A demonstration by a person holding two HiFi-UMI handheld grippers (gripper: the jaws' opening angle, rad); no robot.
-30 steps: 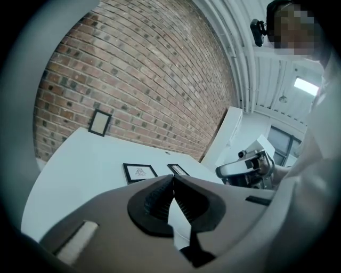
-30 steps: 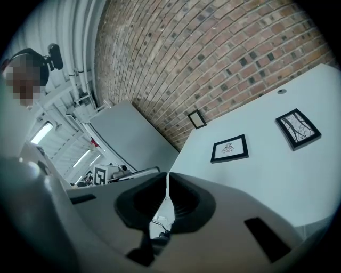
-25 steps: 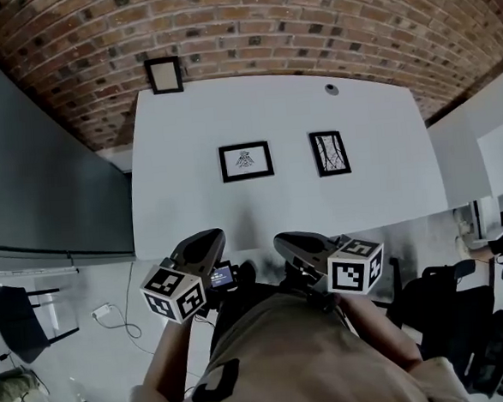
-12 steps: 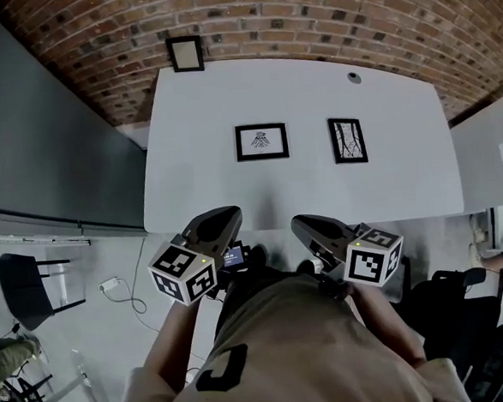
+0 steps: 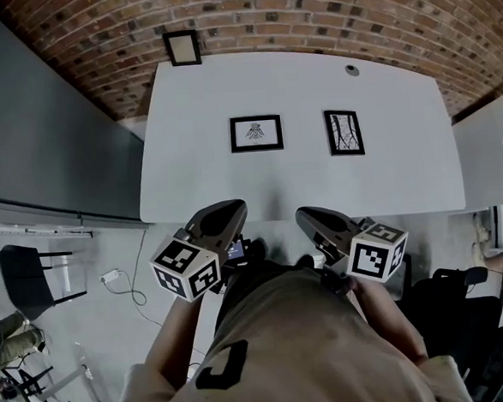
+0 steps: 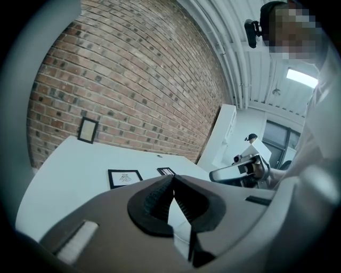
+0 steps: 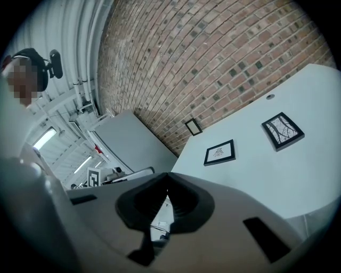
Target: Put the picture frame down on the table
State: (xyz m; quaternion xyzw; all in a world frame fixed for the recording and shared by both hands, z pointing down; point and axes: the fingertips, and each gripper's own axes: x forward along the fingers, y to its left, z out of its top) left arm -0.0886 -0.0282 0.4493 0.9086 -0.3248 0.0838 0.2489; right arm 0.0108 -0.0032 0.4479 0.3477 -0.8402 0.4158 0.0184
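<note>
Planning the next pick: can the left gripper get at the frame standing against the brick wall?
Probably, with a long reach: the left gripper is shut at the near edge of the table, the standing frame at its far edge; nothing lies between them.

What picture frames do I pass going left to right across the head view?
upright frame by the brick wall → frame with the small drawing → frame with the branch drawing

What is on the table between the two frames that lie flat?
Nothing: the head view shows bare white table between the left frame and the right frame.
</note>
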